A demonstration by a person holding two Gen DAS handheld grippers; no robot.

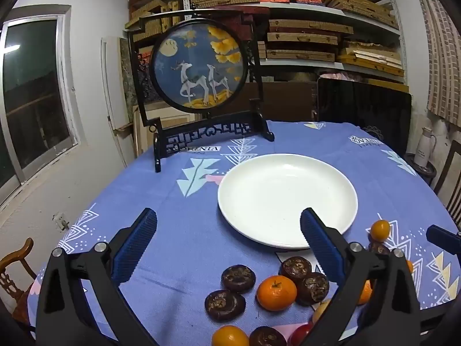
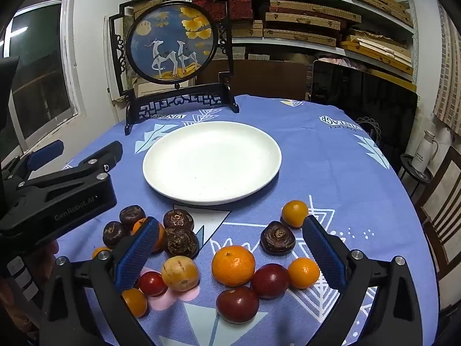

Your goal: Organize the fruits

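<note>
An empty white plate sits mid-table on the blue cloth. In front of it lie several loose fruits: oranges, dark water chestnuts, dark red plums and a tan round fruit. My left gripper is open and empty, above the cloth near the plate's front edge; it also shows at the left of the right wrist view. My right gripper is open and empty, over the fruit pile.
A black-framed round deer screen stands at the table's far edge. Shelves of boxes line the back wall. A dark panel and a stool with a white jug stand at right, chairs at both sides.
</note>
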